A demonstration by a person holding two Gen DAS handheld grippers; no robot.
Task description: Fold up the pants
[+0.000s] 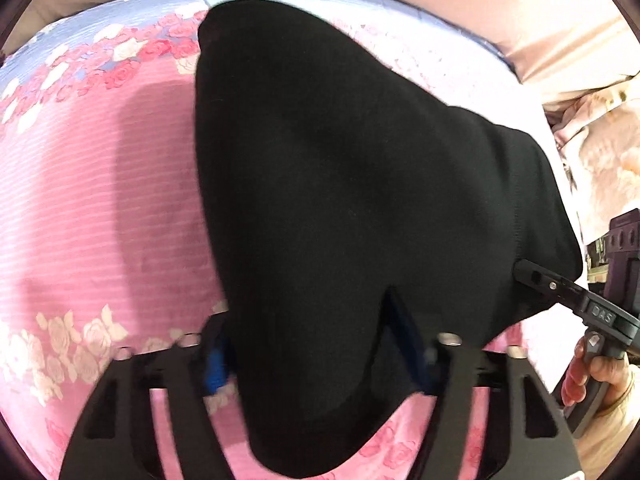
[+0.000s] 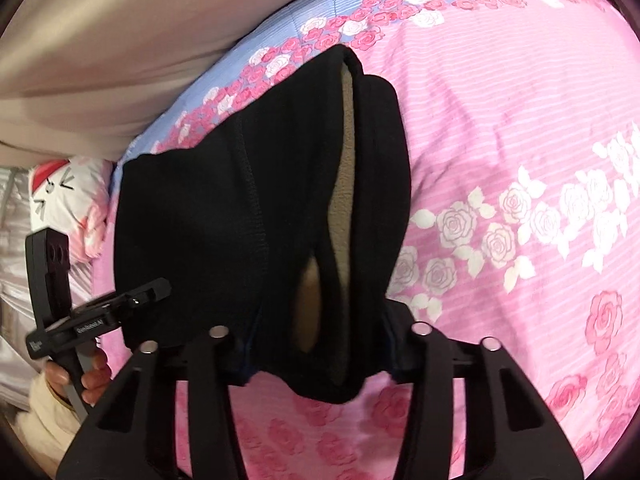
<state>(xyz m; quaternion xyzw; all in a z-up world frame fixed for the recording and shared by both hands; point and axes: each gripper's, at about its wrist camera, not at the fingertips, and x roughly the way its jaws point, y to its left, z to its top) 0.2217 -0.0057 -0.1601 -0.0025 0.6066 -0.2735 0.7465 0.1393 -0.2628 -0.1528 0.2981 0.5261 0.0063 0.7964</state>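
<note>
The black pants (image 1: 352,184) lie spread on a pink bedsheet (image 1: 100,208) printed with roses, a pale blue band running along its far edge. In the left wrist view the left gripper (image 1: 312,340) has its fingers on either side of a fold of the black cloth at the near edge, the blue pads (image 1: 216,364) pressed against the fabric, so it is holding the pants in a narrow grip. The right gripper (image 1: 532,276) shows at the right of that view, its dark finger tip lying against the edge of the pants; raised letters on its body read roughly "DAS", though they are hard to make out. A hand (image 1: 592,372) wraps its handle. In the right wrist view the right gripper (image 2: 320,344) is likewise closed on a bunched part of the pants (image 2: 224,208), where a tan fleece lining (image 2: 344,184) shows through the open waist. The left gripper (image 2: 156,286) appears at the left of that view, touching the side of the pants, with small white writing on its body too small to read. A hand (image 2: 86,376) in a cream sleeve (image 2: 44,412) holds it. Beyond the sheet lies a white pillow (image 2: 68,196) with a red and black cartoon drawing
</note>
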